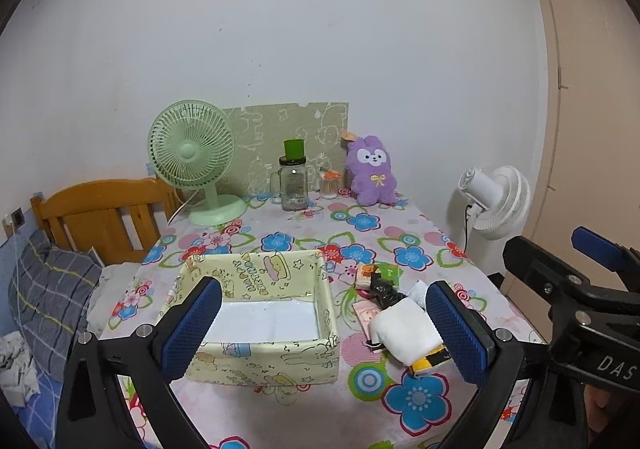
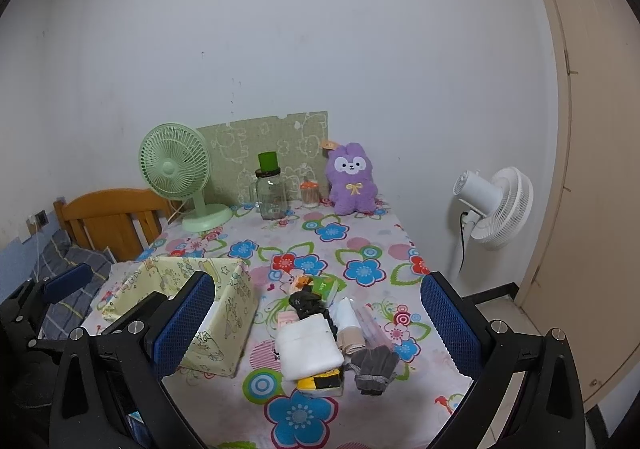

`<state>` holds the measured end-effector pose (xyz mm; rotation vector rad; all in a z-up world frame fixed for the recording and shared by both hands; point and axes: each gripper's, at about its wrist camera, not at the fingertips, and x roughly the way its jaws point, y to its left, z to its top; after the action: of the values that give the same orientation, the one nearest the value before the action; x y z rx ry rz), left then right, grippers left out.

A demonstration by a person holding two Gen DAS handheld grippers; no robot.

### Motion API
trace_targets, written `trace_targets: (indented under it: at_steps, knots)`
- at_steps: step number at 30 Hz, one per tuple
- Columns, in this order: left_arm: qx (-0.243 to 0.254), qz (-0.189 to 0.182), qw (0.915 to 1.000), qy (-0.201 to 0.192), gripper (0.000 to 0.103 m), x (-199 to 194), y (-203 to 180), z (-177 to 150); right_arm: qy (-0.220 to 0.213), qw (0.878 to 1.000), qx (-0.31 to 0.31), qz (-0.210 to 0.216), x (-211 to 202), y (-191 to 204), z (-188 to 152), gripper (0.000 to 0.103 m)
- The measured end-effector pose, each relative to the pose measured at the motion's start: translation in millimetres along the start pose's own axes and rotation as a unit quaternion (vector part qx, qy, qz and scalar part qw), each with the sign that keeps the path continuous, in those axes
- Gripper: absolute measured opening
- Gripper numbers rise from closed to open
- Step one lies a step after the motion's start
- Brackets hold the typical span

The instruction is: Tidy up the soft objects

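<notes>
A pale yellow fabric box (image 1: 264, 363) (image 2: 224, 333) stands open on the flowered table, with nothing in it that I can see. To its right lies a pile of soft items: a white cloth pouch (image 1: 404, 331) (image 2: 308, 347), a yellow and black item (image 2: 322, 383), a grey glove (image 2: 372, 367), a black piece (image 2: 308, 303) and a beige roll (image 2: 350, 343). My left gripper (image 1: 326, 329) is open and empty above the box and pile. My right gripper (image 2: 320, 329) is open and empty above the pile.
At the table's back stand a green fan (image 1: 196, 161), a glass jar with a green lid (image 1: 294, 181), a small jar (image 1: 330, 185) and a purple plush rabbit (image 1: 372, 171). A wooden headboard (image 1: 100, 213) and bed are left. A white floor fan (image 1: 496, 201) is right.
</notes>
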<state>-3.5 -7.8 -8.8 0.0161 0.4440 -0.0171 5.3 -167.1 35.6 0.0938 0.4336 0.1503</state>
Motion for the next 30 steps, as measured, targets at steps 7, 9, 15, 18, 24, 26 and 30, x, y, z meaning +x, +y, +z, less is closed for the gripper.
trace_targets:
  at_steps: [7,9,15,18,24,26,30]
  knots:
    - [-0.001,0.005,0.9999,-0.011,0.103,-1.8,-2.5,0.1,-0.001,1.000,0.000,0.000,-0.5,-0.6,-1.4,0.103]
    - [-0.002,0.007,0.9999,-0.013,0.103,-1.7,-2.2,0.1,-0.001,1.000,0.000,0.001,-0.4,-0.3,-1.3,0.103]
    - [0.000,0.005,1.0000,0.000,0.103,-2.2,-1.9,-0.1,0.000,1.000,0.000,0.001,-0.2,0.1,-2.2,0.103]
    - [-0.004,0.003,1.0000,0.003,0.103,-2.3,-0.9,0.5,-0.001,1.000,0.002,0.001,-1.0,-0.2,-2.9,0.103]
    - [-0.011,0.003,0.9998,0.015,0.103,0.4,1.9,1.4,0.000,1.000,0.002,0.004,-0.9,0.1,-2.7,0.103]
    - [-0.011,0.004,0.9998,0.017,0.103,0.5,2.0,1.3,0.001,1.000,0.003,0.006,-0.9,-0.6,-2.0,0.103]
    - [-0.012,0.004,0.9998,0.014,0.103,-0.2,2.8,1.7,-0.002,1.000,0.003,0.005,-0.9,-0.5,-1.4,0.103]
